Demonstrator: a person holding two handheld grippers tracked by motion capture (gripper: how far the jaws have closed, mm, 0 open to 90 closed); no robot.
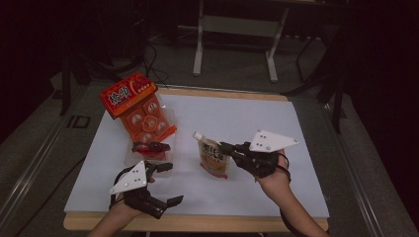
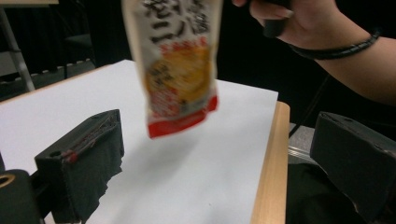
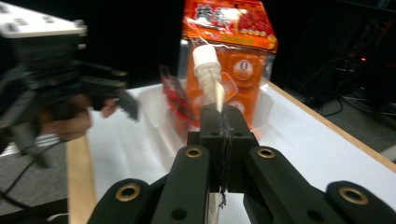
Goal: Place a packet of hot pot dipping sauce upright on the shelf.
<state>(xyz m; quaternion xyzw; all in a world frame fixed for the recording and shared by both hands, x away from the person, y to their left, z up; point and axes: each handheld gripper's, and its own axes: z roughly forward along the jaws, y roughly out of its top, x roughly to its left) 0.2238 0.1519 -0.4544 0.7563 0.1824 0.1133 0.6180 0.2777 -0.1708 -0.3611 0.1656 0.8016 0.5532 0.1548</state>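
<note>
While the white-and-yellow spouted soft pouch [image 1: 214, 157] hangs lifted off the white table sheet [image 1: 237, 118], it is clamped at its upper edge, just below the white screw cap [image 3: 206, 58], by the right gripper [image 1: 232, 149], jaws pressed together on the seam.

Item, pouch: long axis near upright in the left gripper view, cap end up, red bottom edge [image 2: 180, 122] clear of the sheet; the print is blurred.

Item, left gripper [image 1: 165, 181]: jaws spread wide, nothing between them, low near the front wooden edge [image 1: 197, 223] of the table. The pouch lies ahead of it and above, towards the person's right, apart from both pads.

Item, orange blister pack with red header card [image 1: 136, 106]: standing tilted in a clear plastic tray [image 1: 170, 114] at the far left, beyond the pouch as the right gripper looks.

Judgement: the right hand is the carrier; any placing in the tray runs leftward and away from the person.
</note>
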